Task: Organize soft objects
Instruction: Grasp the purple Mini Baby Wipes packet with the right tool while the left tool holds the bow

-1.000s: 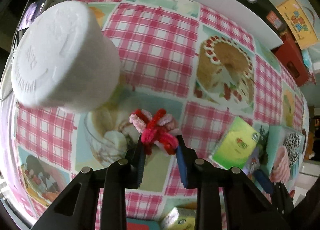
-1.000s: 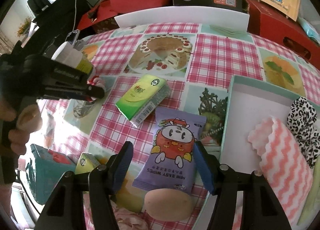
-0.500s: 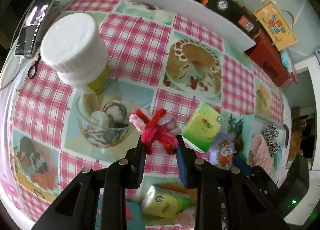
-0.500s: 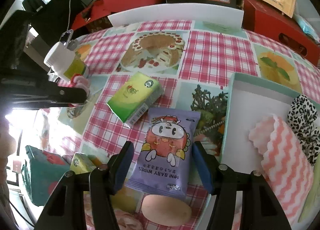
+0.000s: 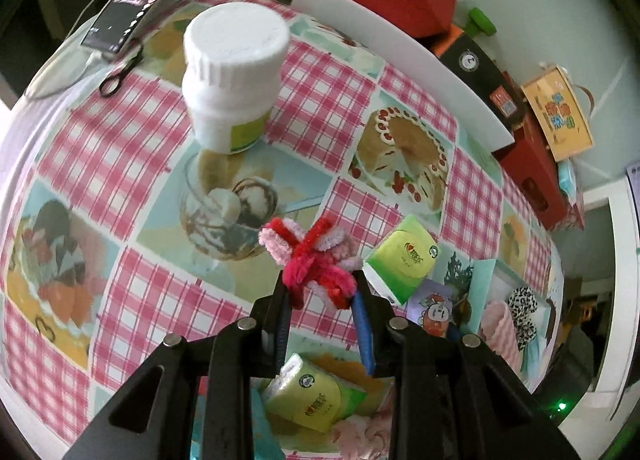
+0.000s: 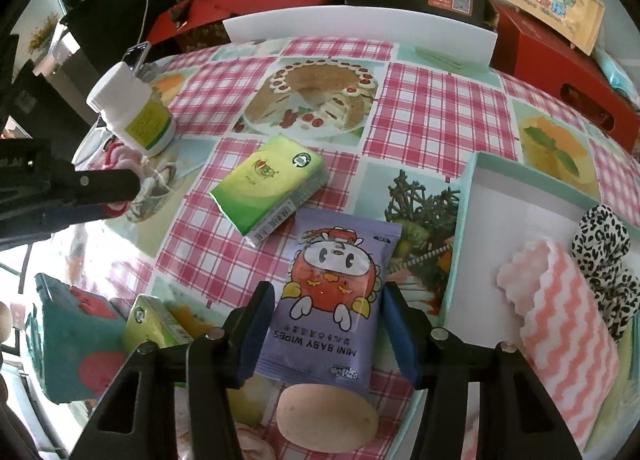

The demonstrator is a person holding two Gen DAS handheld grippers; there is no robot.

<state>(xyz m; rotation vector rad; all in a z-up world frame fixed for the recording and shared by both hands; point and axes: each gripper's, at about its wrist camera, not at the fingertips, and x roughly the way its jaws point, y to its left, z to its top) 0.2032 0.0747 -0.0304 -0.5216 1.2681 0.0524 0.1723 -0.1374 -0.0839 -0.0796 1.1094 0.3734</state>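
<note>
My left gripper (image 5: 320, 292) is shut on a red and pink pipe-cleaner bow (image 5: 310, 258) and holds it above the table. The bow also shows in the right wrist view (image 6: 124, 158) at the left gripper's tip. My right gripper (image 6: 326, 324) is open, its fingers on either side of a purple baby-wipes pack (image 6: 334, 300) lying on the table. A white tray (image 6: 516, 216) at the right holds a pink wavy cloth (image 6: 564, 332) and a leopard-print scrunchie (image 6: 604, 252).
A white pill bottle (image 5: 232, 76) stands at the back left. A green tissue pack (image 6: 268, 184) lies mid-table, another (image 5: 316, 400) near the front edge. A beige sponge (image 6: 326, 416) lies below the wipes. A teal box (image 6: 76, 336) sits front left. Red boxes line the back.
My left gripper has risen and drawn back from the bottle, carrying the bow. My right gripper has edged forward over the wipes pack.
</note>
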